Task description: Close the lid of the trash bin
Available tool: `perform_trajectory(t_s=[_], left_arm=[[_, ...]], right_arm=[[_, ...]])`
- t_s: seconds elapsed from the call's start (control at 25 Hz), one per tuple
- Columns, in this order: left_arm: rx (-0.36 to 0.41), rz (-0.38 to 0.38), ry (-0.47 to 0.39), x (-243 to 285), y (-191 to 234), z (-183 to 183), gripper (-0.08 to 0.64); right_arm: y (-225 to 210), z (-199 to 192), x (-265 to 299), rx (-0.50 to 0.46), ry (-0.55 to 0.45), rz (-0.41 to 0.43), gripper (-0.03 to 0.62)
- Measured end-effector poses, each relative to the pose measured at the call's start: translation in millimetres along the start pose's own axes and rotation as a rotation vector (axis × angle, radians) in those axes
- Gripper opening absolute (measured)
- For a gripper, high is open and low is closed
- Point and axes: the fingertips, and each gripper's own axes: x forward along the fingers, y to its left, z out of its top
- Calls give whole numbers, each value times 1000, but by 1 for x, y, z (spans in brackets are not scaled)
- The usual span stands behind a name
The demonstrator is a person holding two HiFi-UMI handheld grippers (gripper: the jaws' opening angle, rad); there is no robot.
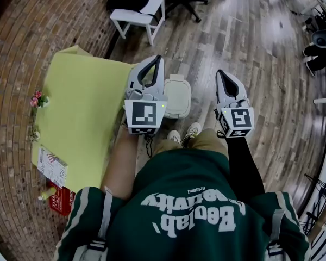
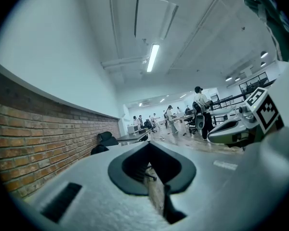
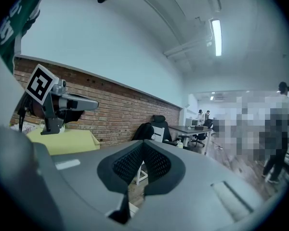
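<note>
Person, nearest: green shirt [image 1: 179, 211] with white lettering fills the near edge of the head view, and two pale shoes [image 1: 185, 134] show on the wooden floor [image 1: 250, 37] just beyond it. Left tongs [image 1: 157, 60]: held out level over the right edge of the desk, marker cube toward the person; the left gripper view shows the jaws closed tip to tip [image 2: 149, 145], with only an empty diamond-shaped gap behind the tips and nothing gripped. Right tongs [image 1: 220, 73]: held level to the right, well apart from the left pair; jaws likewise brought together at the tips [image 3: 143, 144] and holding nothing. Trash bin [image 1: 180, 113]: white, standing on the floor just beyond the shoes, between the two tongs and just right of the desk, its left side partly hidden behind the left tongs; its lid [image 1: 177, 91] lies flat on top. Desk [image 1: 81, 113]: covered in yellow, at the left against a brick wall [image 1: 22, 48]. On it: a printed box [image 1: 52, 166] at the near left corner and a small bunch of pink flowers [image 1: 38, 99] at the left edge farther on. White chair [image 1: 138, 15]: on the floor beyond the desk. Farther back, the gripper views show a long room with more desks and standing people, too small to detail.
</note>
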Motion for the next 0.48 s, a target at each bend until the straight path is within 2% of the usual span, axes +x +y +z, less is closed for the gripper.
perform_trajectory(t_s=[0.48], left_arm=[[-17, 13, 14, -9, 3, -12, 6]], right_arm=[[9, -6, -8, -5, 12, 13, 10]])
